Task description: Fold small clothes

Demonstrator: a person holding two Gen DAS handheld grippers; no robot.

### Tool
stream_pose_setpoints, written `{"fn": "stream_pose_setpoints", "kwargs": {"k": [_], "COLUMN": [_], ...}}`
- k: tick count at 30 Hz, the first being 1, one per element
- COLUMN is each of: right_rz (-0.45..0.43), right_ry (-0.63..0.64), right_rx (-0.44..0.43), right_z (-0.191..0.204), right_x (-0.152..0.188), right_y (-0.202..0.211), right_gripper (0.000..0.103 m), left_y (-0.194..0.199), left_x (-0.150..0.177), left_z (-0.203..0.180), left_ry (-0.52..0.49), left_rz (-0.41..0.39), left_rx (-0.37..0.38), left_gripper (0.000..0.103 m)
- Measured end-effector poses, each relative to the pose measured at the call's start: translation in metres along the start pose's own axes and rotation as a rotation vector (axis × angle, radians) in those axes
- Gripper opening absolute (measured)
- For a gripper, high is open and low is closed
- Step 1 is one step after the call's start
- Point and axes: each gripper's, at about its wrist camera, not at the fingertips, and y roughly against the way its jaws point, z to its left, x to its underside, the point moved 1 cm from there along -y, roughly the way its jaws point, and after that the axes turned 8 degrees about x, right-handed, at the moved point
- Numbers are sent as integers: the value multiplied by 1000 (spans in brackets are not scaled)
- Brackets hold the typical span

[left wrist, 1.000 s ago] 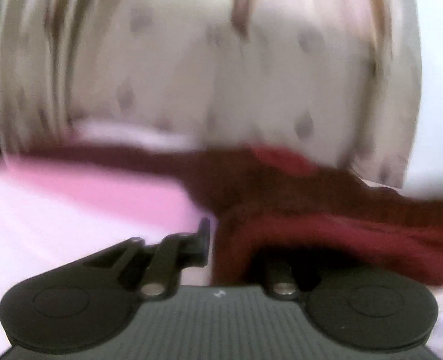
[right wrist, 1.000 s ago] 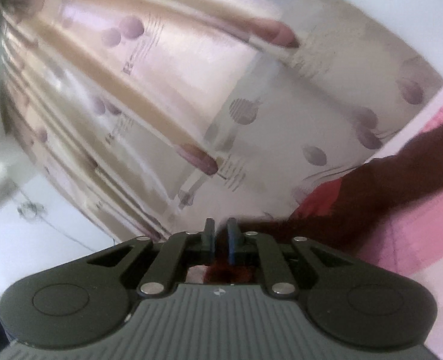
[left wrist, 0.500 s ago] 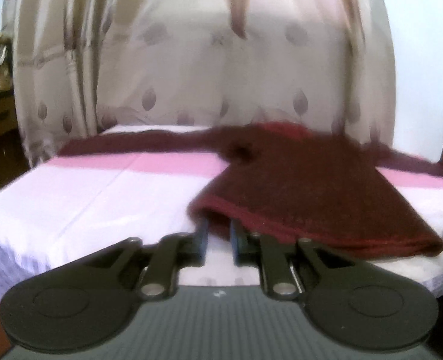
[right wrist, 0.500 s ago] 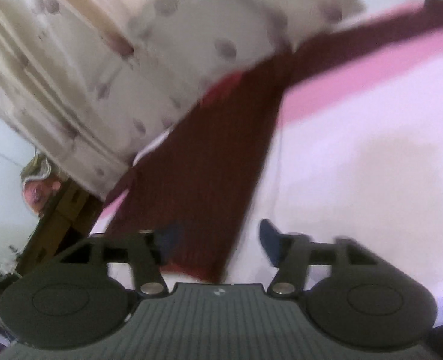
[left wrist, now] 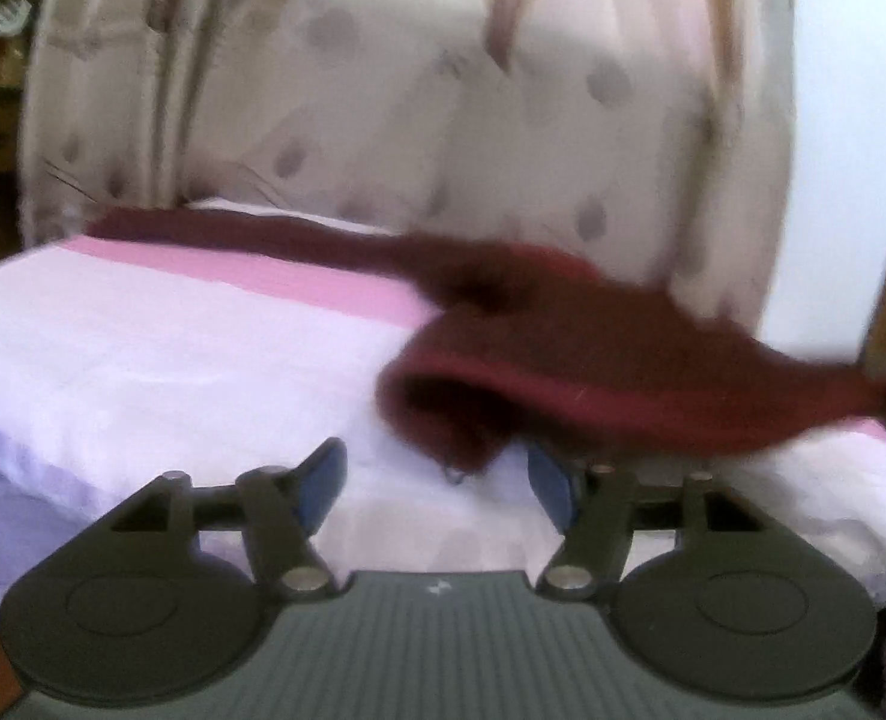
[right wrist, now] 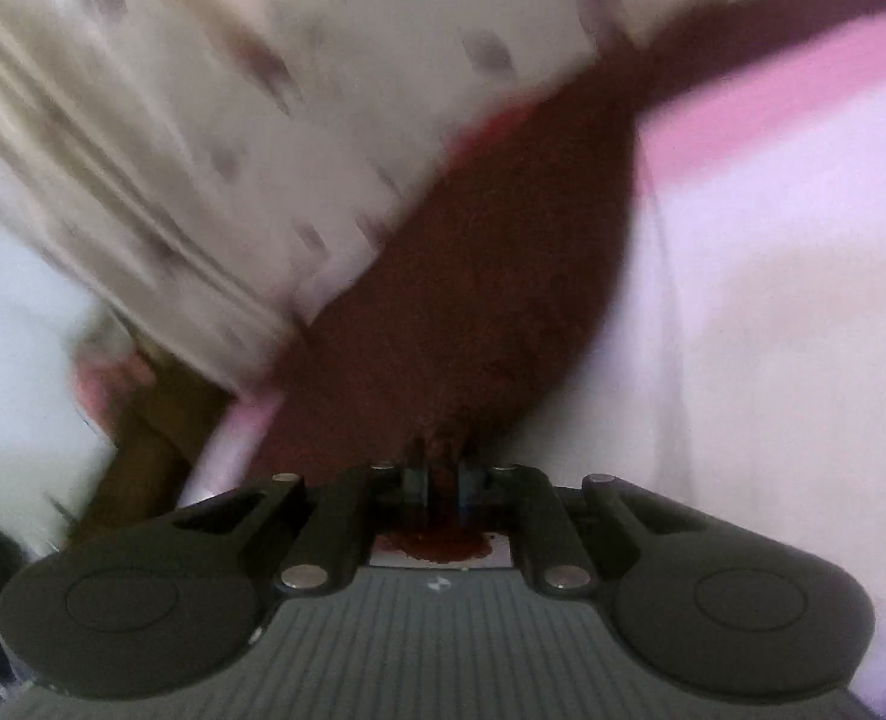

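Note:
A dark red knitted sweater lies spread on the bed, one sleeve stretched to the far left along the pink stripe. My left gripper sits just short of its near hem corner, jaws opening; the corner hangs in the gap without the blue pads pressing it. In the right wrist view the same sweater runs away from me. My right gripper is closing, and its jaws pinch the red hem, with knit bunched behind them.
The bed has a pale lilac sheet with a pink band at the back. A cream curtain with grey leaf marks hangs behind it. Brown wooden furniture stands beside the bed in the right wrist view.
My left gripper went from shut on the sweater's hem to open, with the hem dropped on the bed. My right gripper sank toward the bed, opened wide, then shut on the hem.

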Motion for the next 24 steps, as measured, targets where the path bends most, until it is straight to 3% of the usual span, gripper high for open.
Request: {"fn": "stream_pose_setpoints", "kwargs": {"k": [4,7,10,12,13,14,15,17,21,24], "right_rz": [-118,-175,-212,-220,-226,-234,-236,-241,-186,-89], "right_ry": [-44,-54,-45,-74,-81,-84,-97,-125,-190,-244], "right_rx": [-117,-179,-192,-211,-211,-204,-204,-193,-130,-77], "right_z": [25,41,46,43,42,42,37,25,-6,-28], "right_x": [-45,-76,-95,-102,-103,-103,-103,-100,-73,-31], "right_y": [50,72,84,88,90,90,92,95,89,79], "right_gripper": [15,15,15,15,15,15,15,15,15,14], "left_y": [-32,-61,-89,-104,-109,-113,-113,-98,-33,-1], "left_x": [3,1,-4,-9,-13,-18,-25,-40,-58,-39], "left_z": [-11,-25,-35,-36,-35,-32,-28,-20,-15,-6], "left_ry": [-8,-28,-58,-63,-83,-105,-107,-134,-321,-331], "left_rz": [46,42,69,77,86,101,103,45,-121,-96], "left_rx": [36,12,-20,9,19,3,-8,-39,-155,-210], "left_gripper": [71,71,71,67,33,11,11,11,11,11]}}
